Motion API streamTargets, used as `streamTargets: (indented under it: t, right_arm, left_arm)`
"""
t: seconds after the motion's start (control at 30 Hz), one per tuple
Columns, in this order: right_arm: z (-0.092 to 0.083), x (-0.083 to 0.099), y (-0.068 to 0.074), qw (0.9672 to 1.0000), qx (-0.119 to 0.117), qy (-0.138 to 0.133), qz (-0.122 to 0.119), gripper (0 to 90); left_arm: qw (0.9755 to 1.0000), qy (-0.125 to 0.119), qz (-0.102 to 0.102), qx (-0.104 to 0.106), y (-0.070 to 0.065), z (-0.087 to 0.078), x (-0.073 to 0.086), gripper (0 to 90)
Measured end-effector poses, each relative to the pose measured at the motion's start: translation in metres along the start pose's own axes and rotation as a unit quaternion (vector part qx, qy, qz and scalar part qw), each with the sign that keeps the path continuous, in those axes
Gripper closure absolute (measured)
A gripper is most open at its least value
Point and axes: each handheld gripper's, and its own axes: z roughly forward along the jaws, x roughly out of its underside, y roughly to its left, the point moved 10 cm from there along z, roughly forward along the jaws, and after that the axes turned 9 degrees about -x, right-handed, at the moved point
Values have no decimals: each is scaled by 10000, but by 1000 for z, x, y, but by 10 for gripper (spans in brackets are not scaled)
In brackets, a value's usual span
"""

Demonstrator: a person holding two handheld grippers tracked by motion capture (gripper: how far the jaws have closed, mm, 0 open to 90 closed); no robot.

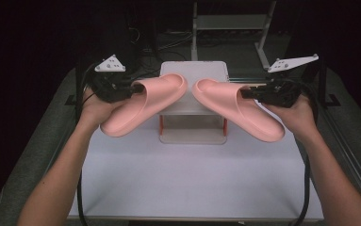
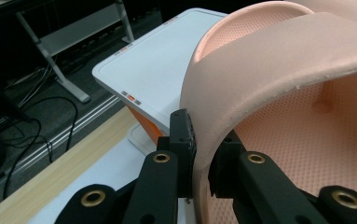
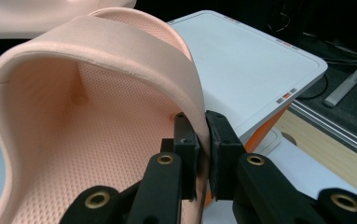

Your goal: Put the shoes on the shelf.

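Above the white stand [image 1: 194,75], each gripper pinches a pink slipper's strap: left gripper [image 1: 121,90] holds the left slipper [image 1: 143,106], right gripper [image 1: 253,93] the right slipper [image 1: 237,108] (stand's middle mostly hidden behind them).

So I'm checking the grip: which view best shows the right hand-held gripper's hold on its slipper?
The right gripper view: the right hand-held gripper pinches the slipper strap. The high view shows it small.
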Motion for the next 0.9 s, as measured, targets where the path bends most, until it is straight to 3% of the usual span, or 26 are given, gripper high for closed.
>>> streamTargets:
  t: [0.5, 0.9]
  right_arm:
    - [7, -18, -18, 9999, 120, -51, 48, 832]
    - [20, -39, -45, 9995, 287, 68, 132, 833]
  left_arm:
    - [9999, 89, -65, -121, 15, 18, -21, 818]
    - [9993, 141, -186, -300, 30, 34, -31, 818]
